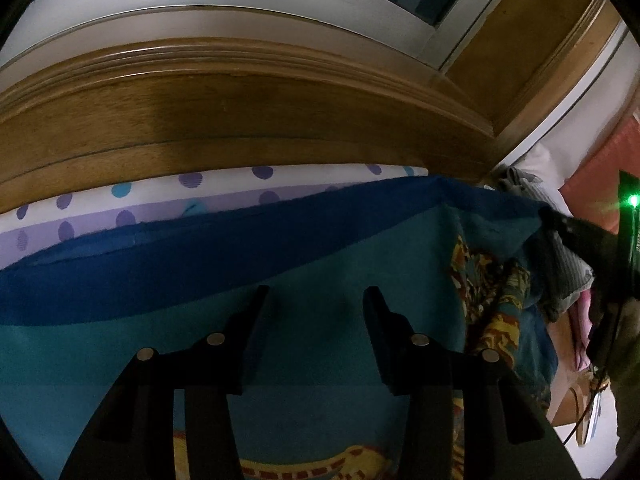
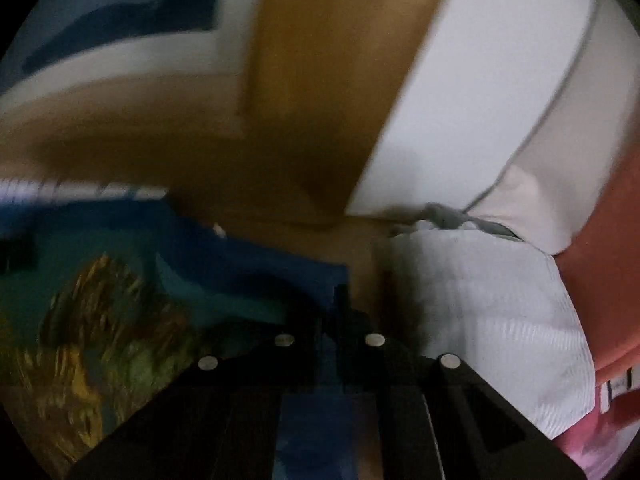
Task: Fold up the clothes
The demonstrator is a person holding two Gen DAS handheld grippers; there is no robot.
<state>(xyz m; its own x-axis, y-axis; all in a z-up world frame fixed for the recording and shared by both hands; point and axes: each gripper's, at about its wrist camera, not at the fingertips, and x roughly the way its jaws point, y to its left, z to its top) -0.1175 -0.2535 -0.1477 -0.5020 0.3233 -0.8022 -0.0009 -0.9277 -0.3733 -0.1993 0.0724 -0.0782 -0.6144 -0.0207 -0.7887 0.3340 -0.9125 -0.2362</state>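
Note:
A teal cloth (image 1: 320, 264) with a dark blue border (image 1: 200, 260) and a yellow and red print lies spread on the bed. In the left wrist view my left gripper (image 1: 316, 308) hangs over its teal middle, open, with nothing between the fingers. At the far right of that view my right gripper (image 1: 568, 226) sits at the cloth's blue corner. The right wrist view is blurred. There my right gripper (image 2: 340, 300) has its jaws almost together, with the blue edge (image 2: 280, 272) of the cloth pinched between them.
A wooden bed frame (image 1: 240, 120) runs behind the cloth, with a polka-dot sheet (image 1: 120, 208) along it. A white ribbed garment (image 2: 500, 320) lies to the right, beside a red cushion (image 2: 608, 260) and pink fabric (image 2: 592, 448).

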